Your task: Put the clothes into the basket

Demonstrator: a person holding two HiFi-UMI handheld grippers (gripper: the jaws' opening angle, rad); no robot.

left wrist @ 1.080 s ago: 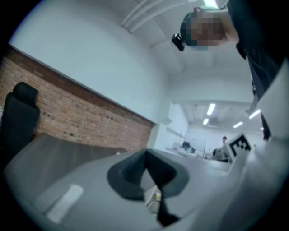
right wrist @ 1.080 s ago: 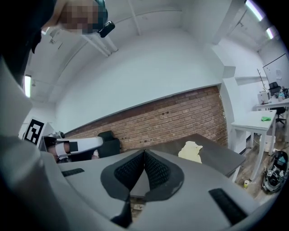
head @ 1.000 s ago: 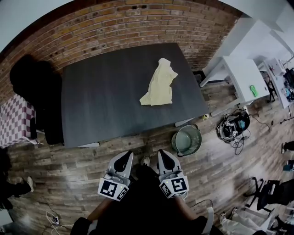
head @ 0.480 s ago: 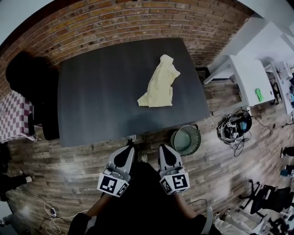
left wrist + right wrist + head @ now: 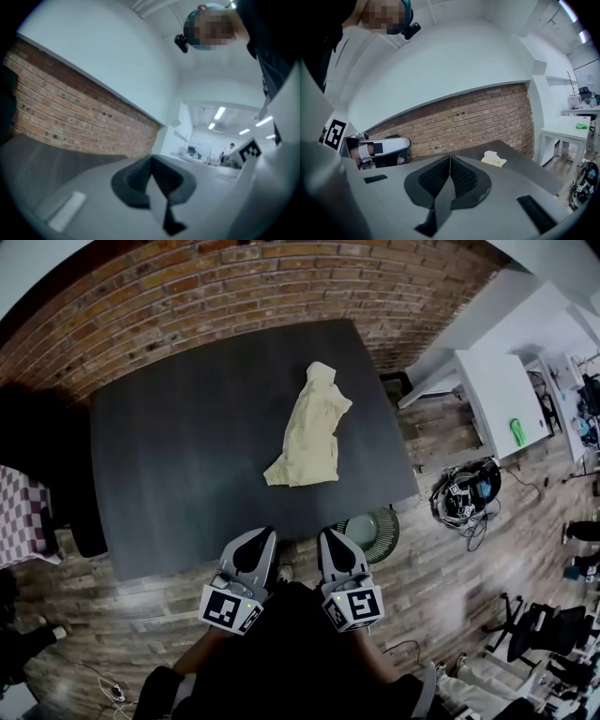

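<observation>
Plank floor (image 5: pixel 450 577) of a workroom, with a dark table (image 5: pixel 187 456) set against a brick wall (image 5: pixel 187 306).

Nearest the viewer, the left gripper (image 5: pixel 258 542) and the right gripper (image 5: pixel 330 542) are held side by side, pointing at the table. Each gripper view shows its own jaws pressed together with nothing between them, so neither is carrying anything.

Compared with a second ago, both grippers have advanced. Their tips were well short of the table's near edge and now overlap it in the head view. The person has evidently walked up to the table.

Just beyond the right gripper, the round basket (image 5: pixel 375 532) stands on the floor below the near edge, close to the near right corner. It was wholly visible before and is now partly covered by the table top. It looks empty.

Farther off, the pale yellow garment (image 5: pixel 307 432) lies crumpled in the right half of the table. It stretches from about the middle toward the far right corner and is unmoved and untouched.

The change is an approach only, and the task proper has not begun. The likely next step is to part the jaws and reach across the near edge for the garment.
</observation>
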